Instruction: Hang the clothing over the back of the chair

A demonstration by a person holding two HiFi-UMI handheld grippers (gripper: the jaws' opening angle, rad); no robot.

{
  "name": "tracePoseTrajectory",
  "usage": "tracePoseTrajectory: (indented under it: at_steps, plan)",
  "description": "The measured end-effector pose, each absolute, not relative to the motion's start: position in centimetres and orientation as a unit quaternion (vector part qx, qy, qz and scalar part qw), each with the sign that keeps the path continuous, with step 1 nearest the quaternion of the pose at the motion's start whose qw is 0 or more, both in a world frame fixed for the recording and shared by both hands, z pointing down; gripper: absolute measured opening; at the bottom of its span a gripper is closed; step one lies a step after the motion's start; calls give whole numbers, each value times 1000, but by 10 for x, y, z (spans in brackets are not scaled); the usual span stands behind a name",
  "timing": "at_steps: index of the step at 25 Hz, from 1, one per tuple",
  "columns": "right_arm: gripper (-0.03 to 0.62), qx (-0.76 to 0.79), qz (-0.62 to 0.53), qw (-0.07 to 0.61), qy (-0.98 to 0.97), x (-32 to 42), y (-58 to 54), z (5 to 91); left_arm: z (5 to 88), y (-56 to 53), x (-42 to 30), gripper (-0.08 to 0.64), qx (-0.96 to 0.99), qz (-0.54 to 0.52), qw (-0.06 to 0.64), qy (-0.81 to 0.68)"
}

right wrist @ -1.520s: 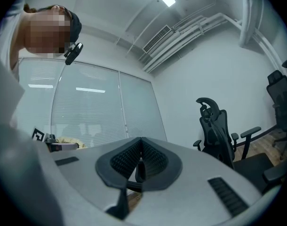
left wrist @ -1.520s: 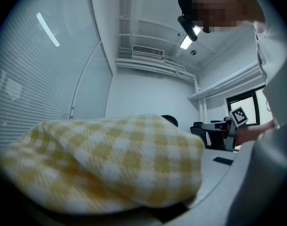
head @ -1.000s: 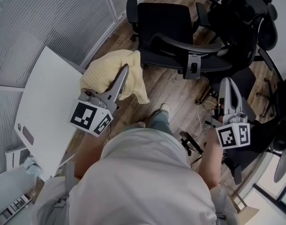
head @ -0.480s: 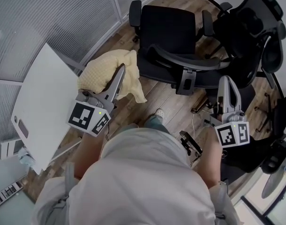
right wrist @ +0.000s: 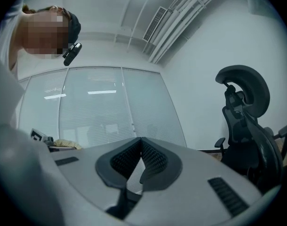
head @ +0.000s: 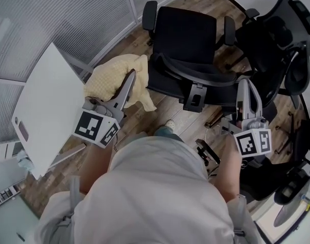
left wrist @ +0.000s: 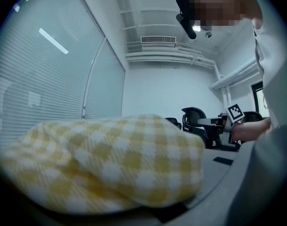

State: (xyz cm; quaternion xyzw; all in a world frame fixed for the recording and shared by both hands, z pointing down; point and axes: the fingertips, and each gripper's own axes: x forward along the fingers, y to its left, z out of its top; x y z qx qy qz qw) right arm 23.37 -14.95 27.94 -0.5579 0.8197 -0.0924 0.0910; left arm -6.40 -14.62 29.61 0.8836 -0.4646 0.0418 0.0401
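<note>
While left gripper point(head: 130, 77) clamps yellow checked clothing point(head: 108, 79) | right gripper point(head: 244, 85) pinched together, empty | black chair point(head: 188, 32) just ahead of both

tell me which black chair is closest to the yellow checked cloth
The middle chair, the one with the broad flat seat, right beside the cloth. The headrest chair stands farther right.

Left fingers point(head: 127, 89) half hidden by clothing point(head: 106, 80)
</note>
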Motion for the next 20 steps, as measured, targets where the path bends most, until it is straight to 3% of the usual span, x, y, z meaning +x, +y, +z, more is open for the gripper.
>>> tracePoseTrajectory:
  at_steps: [20]
  plan:
    - [21,-542,-106,89,829,300,-194,288,296,-147,-21,89,864,54,36,-500]
